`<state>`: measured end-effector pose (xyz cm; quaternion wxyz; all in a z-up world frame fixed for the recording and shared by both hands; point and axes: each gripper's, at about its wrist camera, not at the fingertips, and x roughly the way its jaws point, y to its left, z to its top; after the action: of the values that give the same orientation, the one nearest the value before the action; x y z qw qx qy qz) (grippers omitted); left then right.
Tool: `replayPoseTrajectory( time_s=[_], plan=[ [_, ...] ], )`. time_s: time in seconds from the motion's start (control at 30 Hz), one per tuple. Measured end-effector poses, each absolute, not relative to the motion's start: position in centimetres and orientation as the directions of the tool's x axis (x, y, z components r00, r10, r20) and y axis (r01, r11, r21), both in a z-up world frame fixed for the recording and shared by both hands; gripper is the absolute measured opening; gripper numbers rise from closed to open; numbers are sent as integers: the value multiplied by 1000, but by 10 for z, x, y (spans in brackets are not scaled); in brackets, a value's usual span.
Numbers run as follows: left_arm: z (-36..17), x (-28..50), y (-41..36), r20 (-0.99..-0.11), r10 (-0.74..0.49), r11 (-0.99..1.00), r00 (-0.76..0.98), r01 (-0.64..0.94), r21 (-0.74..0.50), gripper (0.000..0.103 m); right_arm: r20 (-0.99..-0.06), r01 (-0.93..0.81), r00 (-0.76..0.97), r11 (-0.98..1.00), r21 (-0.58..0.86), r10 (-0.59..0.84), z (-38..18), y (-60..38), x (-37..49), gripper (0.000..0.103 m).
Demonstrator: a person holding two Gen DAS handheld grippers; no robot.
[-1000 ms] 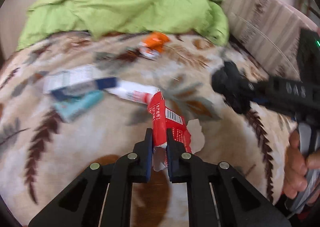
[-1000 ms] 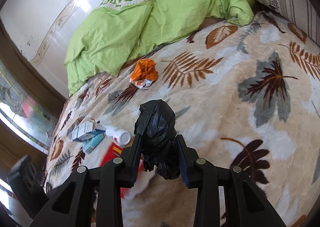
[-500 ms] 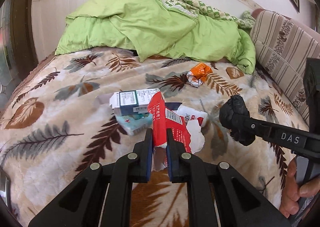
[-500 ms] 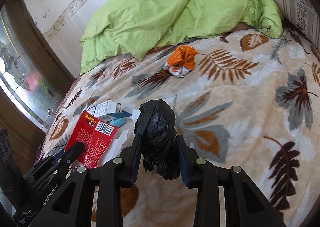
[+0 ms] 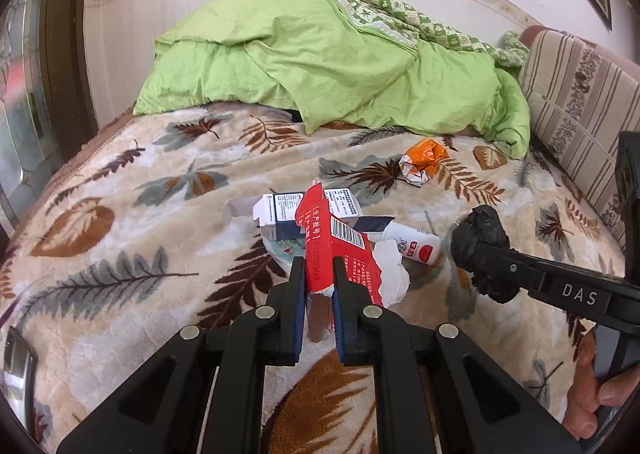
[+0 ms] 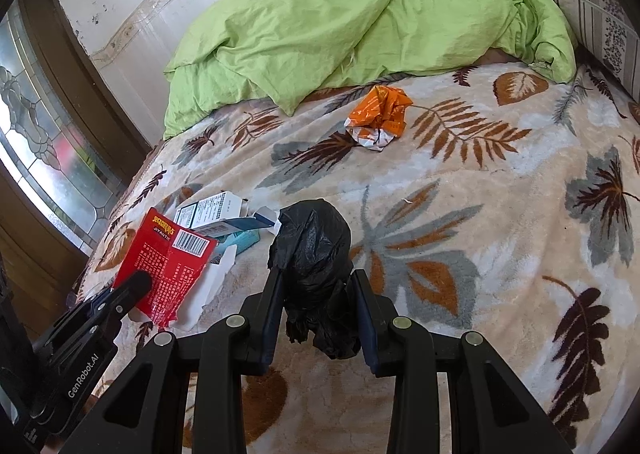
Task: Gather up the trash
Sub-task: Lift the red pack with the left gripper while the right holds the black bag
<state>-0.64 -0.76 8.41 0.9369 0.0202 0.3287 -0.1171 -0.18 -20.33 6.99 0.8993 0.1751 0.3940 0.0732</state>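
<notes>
Left gripper [image 5: 316, 274] pinches red packet [image 5: 340, 254] above blanket [image 5: 120, 274]. Right gripper [image 6: 316, 294] clamps black bag [image 6: 314, 250]. Boxes [image 5: 288, 209] lie beyond.

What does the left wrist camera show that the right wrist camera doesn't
Only the left wrist view shows the white bottle with the red label, lying behind the red packet, and the person's fingers at the right edge. Only the right wrist view shows the patterned glass window. Both show the left gripper clamping the red packet, the right gripper clamping the crumpled black bag, the orange wrapper and the green quilt.
</notes>
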Motion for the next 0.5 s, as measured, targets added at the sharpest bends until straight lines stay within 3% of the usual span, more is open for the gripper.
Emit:
replayPoseTrajectory(
  time_s=[0.5],
  plan=[
    [89,-13,-20,-580,-144,978,802,205,40,11,-673,16,691,926,378,263,71,-212,-6,36]
  ],
)
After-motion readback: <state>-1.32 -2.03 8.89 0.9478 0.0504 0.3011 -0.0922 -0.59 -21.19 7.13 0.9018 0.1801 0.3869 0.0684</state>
